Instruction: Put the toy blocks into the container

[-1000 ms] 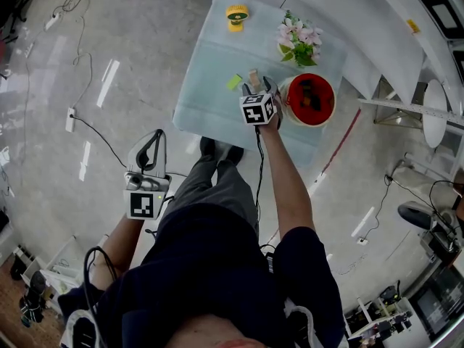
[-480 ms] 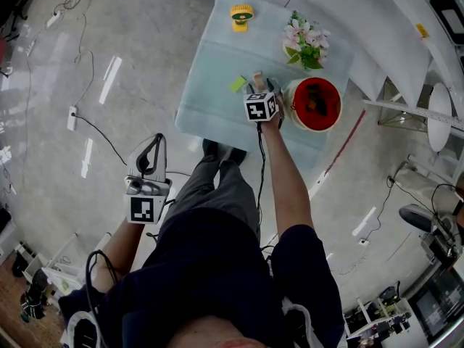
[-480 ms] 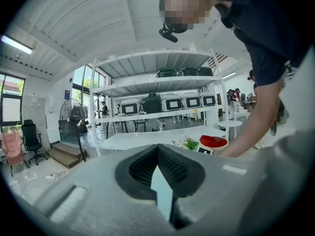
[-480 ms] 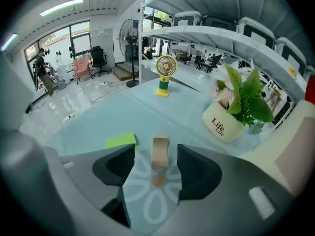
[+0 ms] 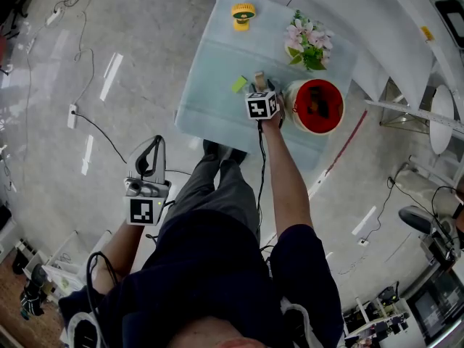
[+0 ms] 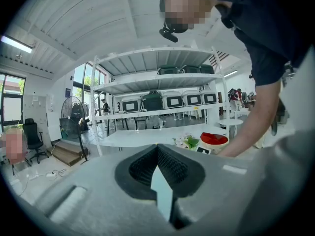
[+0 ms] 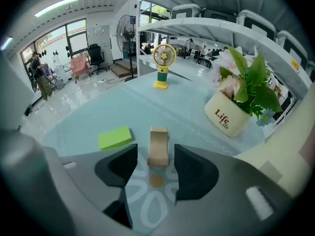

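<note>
A tan arch-shaped block (image 7: pixel 158 146) lies on the pale blue table (image 5: pixel 210 64), with a flat green block (image 7: pixel 115 137) to its left. My right gripper (image 7: pixel 155 151) points steeply down over the tan block (image 5: pixel 258 77). Its jaws have just been closing. The block's near end sits between them, and a gap shows on each side. The red container (image 5: pixel 314 106) stands just right of this gripper (image 5: pixel 258 88) and holds some dark blocks. My left gripper (image 5: pixel 150 155) hangs away from the table by the person's left leg, jaws together, holding nothing.
A yellow desk fan (image 7: pixel 163 58) stands at the table's far side. A white flower pot (image 7: pixel 231 116) stands beyond the container at the right. White shelving (image 6: pixel 162 87) rises behind the table. Cables (image 5: pixel 94 129) run over the grey floor.
My right gripper has sunk closer to the table over the tan block. The left gripper has stayed where it was.
</note>
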### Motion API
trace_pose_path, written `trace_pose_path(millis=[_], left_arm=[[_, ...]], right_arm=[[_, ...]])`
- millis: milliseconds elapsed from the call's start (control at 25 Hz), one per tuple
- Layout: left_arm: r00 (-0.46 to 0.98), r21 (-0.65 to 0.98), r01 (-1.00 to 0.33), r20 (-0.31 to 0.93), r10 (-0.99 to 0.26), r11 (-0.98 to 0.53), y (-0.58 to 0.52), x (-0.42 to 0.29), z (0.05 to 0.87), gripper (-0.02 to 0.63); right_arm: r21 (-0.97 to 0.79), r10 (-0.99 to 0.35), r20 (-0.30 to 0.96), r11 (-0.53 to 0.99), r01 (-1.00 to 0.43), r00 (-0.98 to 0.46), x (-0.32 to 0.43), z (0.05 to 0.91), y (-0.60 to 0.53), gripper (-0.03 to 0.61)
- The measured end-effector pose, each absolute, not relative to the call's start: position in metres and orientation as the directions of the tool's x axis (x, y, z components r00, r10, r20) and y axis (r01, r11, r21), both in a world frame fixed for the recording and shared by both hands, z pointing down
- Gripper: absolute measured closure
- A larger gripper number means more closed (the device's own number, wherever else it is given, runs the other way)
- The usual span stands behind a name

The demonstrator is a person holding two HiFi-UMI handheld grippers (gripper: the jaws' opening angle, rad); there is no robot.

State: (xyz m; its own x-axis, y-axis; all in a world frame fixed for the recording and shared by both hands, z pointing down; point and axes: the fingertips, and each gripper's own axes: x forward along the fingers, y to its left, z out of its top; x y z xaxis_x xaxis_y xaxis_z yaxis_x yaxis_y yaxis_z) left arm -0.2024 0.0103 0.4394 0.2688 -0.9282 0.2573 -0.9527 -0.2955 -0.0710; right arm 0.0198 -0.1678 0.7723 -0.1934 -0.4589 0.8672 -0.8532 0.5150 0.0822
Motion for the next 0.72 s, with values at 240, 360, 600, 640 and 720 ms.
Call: trace_pose_path(millis=[240, 360, 600, 640, 720], left_arm=[[0.263, -0.065, -0.955, 0.258, -0.93, -0.289, 0.0091, -0.2028, 0.4408, 0.611], [0.259, -0.06, -0.957, 0.265, -0.929, -0.284, 0.0081, -0.2026, 0.4435, 0.611], [0.258, -0.066, -0.957, 0.263, -0.93, -0.284, 0.0074, -0.2053, 0.4433, 0.611], [0.257, -0.064, -0.957, 0.263, -0.93, -0.283, 0.0074, -0.2058, 0.4439, 0.611], [0.256, -0.061, -0.958, 0.27, -0.928, -0.281, 0.0076, -0.2058, 0.4463, 0.611]], right_arm=[[0.082, -0.453, 0.871, 0.513, -0.855, -0.189, 0.021, 0.7757, -0.1685, 0.383], [0.074, -0.445, 0.875, 0.513, -0.855, -0.191, 0.0212, 0.7785, -0.1696, 0.387], [0.083, -0.446, 0.877, 0.503, -0.86, -0.176, 0.0218, 0.7804, -0.1712, 0.429], [0.082, -0.444, 0.878, 0.503, -0.86, -0.176, 0.0216, 0.7807, -0.1714, 0.43], [0.083, -0.44, 0.881, 0.505, -0.859, -0.173, 0.0215, 0.7822, -0.1715, 0.43]])
